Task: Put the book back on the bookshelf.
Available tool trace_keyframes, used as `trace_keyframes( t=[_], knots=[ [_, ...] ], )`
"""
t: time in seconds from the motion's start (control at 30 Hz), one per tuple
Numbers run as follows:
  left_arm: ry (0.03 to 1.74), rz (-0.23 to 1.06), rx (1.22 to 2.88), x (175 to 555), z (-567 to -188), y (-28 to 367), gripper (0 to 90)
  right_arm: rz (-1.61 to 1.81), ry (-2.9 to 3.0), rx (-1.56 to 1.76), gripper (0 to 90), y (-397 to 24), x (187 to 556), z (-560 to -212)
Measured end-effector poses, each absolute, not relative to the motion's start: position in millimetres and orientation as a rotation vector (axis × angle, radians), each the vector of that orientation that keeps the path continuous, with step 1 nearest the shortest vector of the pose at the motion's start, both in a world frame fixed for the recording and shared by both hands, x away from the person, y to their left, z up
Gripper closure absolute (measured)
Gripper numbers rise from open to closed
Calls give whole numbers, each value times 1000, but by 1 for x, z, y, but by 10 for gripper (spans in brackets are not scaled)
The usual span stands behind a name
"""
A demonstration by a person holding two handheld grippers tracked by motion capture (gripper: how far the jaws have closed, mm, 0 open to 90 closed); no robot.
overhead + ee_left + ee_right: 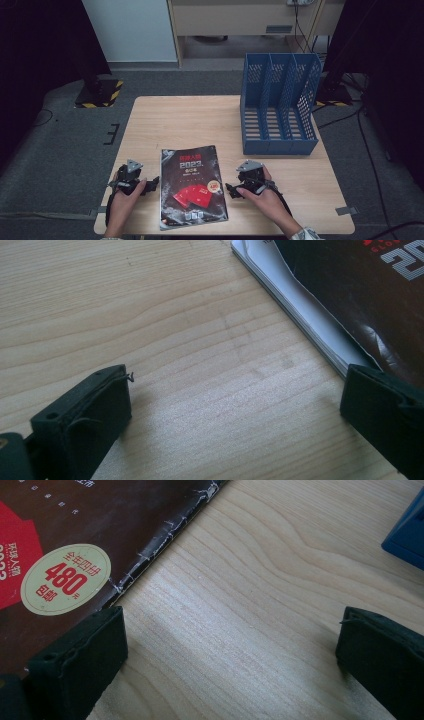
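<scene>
Both grippers, left [150, 184] and right [231, 190], rest released beside the magazine [192, 186] (nothing grasped). Next, probably: pinch its edges.

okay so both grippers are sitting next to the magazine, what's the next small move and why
Probably slide the right hand-held gripper sideways so its open jaws straddle the magazine edge. The magazine lies flat, ungripped, between both open grippers, and the blue file rack stands empty behind.
</scene>
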State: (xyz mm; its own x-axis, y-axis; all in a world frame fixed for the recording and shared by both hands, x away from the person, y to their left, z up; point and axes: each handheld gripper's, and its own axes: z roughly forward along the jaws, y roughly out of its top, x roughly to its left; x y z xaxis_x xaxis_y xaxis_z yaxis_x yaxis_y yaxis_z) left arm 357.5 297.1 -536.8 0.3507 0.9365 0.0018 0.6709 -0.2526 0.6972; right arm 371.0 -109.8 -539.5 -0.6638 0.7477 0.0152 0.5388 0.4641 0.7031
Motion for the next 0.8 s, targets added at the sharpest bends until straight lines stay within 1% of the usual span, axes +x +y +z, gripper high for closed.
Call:
trace_keyframes(
  t=[0.1,0.27,0.4,0.43,0.5,0.53,0.57,0.6,0.63,0.73,0.77,0.8],
  knots=[
    [1393,567,2013,357,-536,297,0,1009,2424,1085,7,-110,372,-540],
    [1403,566,2008,357,-535,297,27,1013,2433,1070,10,-112,372,-540],
    [1403,565,1994,353,-530,296,46,1013,2448,1063,117,-112,371,-535],
    [1408,570,1984,352,-529,296,46,1013,2448,1063,117,-112,371,-535],
    [1419,568,1953,349,-525,295,53,1021,2457,1043,182,-111,371,-534],
    [1422,571,1939,348,-523,295,57,1028,2456,1037,187,-111,370,-532],
    [1419,571,1933,346,-521,295,59,1038,2456,1030,214,-110,369,-530],
    [1418,569,1922,344,-519,294,75,1075,2456,1002,272,-110,366,-527],
    [1412,570,1918,342,-517,293,75,1075,2456,1002,272,-110,366,-527],
    [1397,562,1906,335,-510,287,96,1132,2469,939,362,-105,360,-521],
    [1387,556,1901,332,-508,284,96,1132,2469,939,362,-105,360,-521],
    [1375,551,1899,330,-507,281,102,1143,2473,922,393,-104,358,-521]
  ],
)
